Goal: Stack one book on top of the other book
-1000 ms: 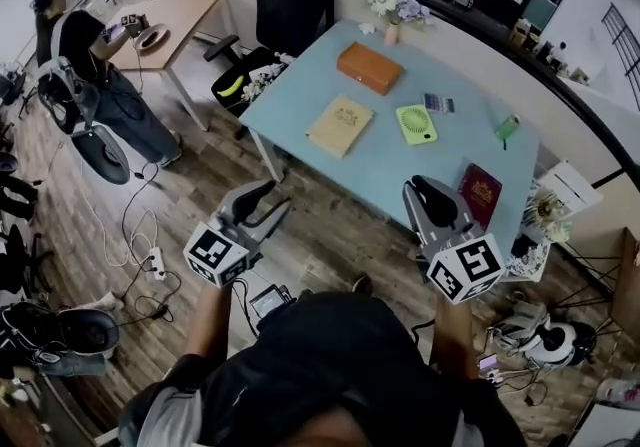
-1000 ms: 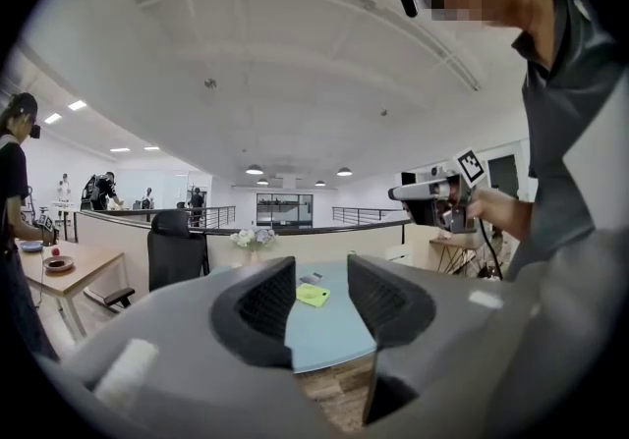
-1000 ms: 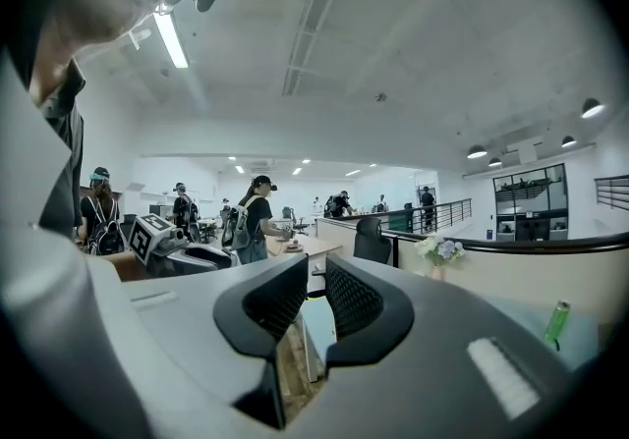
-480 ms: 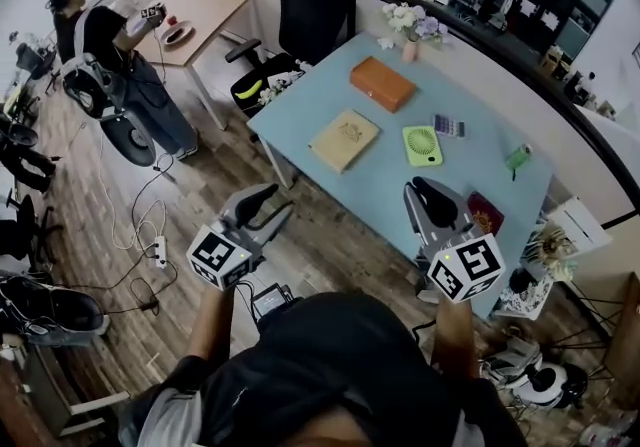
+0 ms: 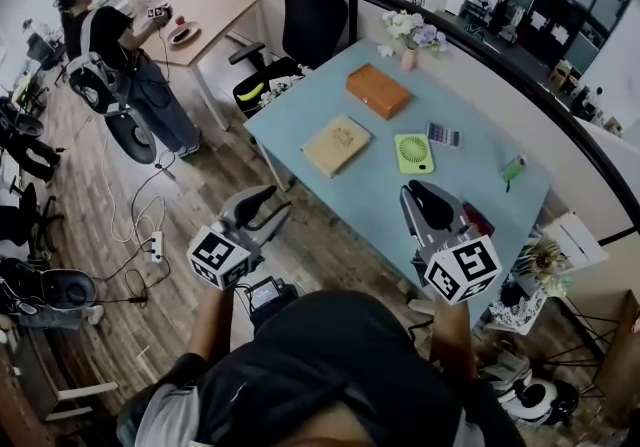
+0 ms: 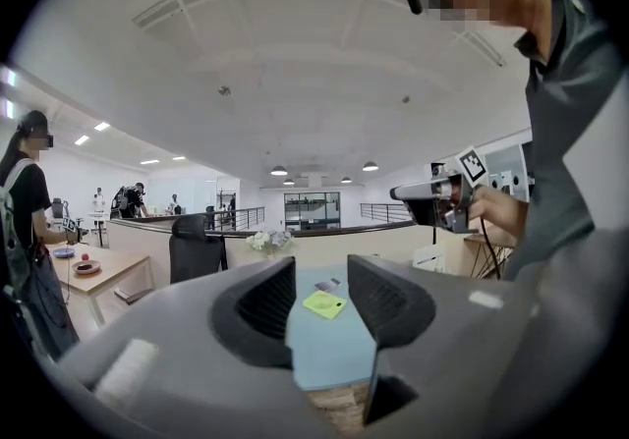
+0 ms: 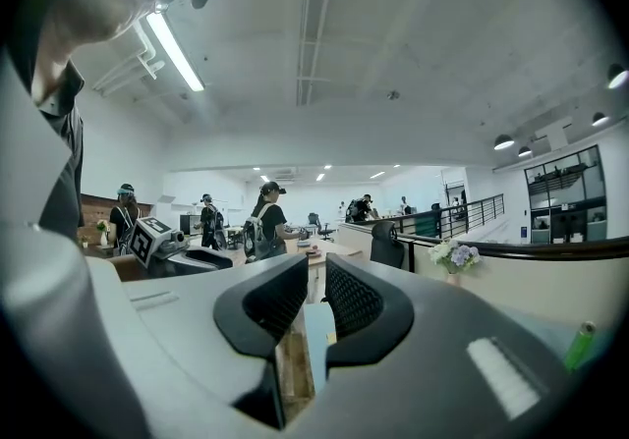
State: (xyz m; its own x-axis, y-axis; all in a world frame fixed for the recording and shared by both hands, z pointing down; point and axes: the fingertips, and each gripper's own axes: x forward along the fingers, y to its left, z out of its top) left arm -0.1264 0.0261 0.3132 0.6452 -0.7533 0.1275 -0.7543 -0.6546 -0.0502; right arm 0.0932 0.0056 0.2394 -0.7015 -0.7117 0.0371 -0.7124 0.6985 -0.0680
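A tan book (image 5: 337,144) lies flat near the left end of the light-blue table (image 5: 300,105). An orange book (image 5: 378,91) lies farther back. A maroon book (image 5: 478,220) at the table's near edge is mostly hidden behind my right gripper (image 5: 425,197). That gripper is held over the near edge, its jaws almost together with only a thin slit and nothing between them. My left gripper (image 5: 262,210) hangs over the wooden floor short of the table, open and empty. Both point roughly level toward the table.
On the table are a green fan (image 5: 412,152), a calculator (image 5: 442,135), a green marker (image 5: 512,170) and a flower vase (image 5: 408,32). A black chair (image 5: 305,10) stands behind the table's left end. A person (image 5: 120,65) stands at a wooden desk far left. Cables cross the floor.
Both grippers and the head view have moved closer to the table. The maroon book has slid further behind the right gripper. Neither jaw opening has changed.
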